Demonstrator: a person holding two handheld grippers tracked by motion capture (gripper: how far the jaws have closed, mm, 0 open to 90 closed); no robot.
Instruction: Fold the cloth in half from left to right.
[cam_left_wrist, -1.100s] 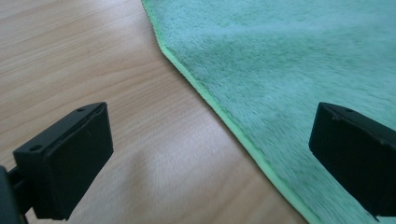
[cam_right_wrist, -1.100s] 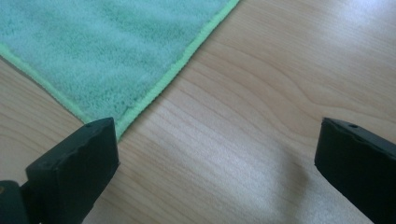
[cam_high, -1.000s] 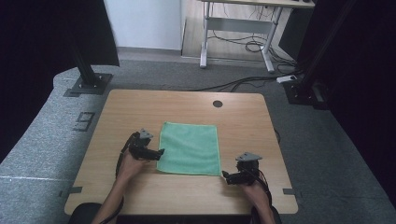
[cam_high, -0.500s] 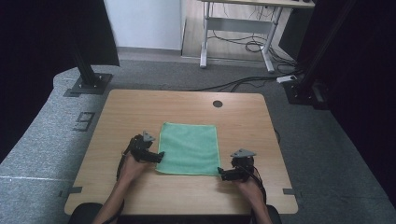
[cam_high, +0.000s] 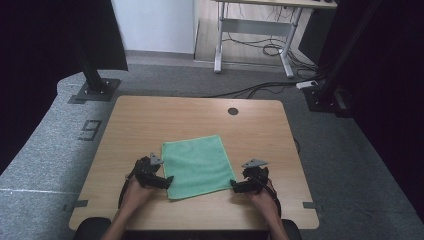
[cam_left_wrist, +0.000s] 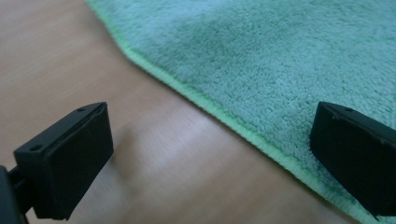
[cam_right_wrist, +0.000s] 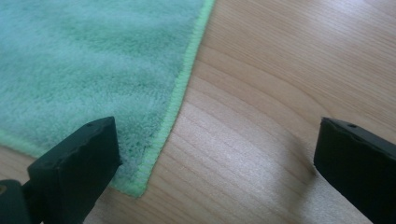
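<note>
A green cloth (cam_high: 196, 164) lies flat in the middle of the wooden table (cam_high: 150, 120). My left gripper (cam_high: 167, 183) is low at the cloth's near left corner, open. In the left gripper view, the cloth (cam_left_wrist: 280, 60) has its hemmed edge running between the two jaws of the left gripper (cam_left_wrist: 219, 154); one jaw is over the wood, the other over the cloth. My right gripper (cam_high: 235, 187) is at the near right corner, open. In the right gripper view, the cloth's corner (cam_right_wrist: 140, 186) sits beside one jaw of the right gripper (cam_right_wrist: 219, 158), with bare wood between the jaws.
A dark round hole (cam_high: 233, 111) is in the table near its far edge. Beyond the table are dark stand bases (cam_high: 92, 90), cables (cam_high: 260, 90) on the grey floor and a white desk frame (cam_high: 250, 30). The person's forearms reach over the near edge.
Both grippers have moved inward and down toward the cloth's near corners. The cloth has not moved.
</note>
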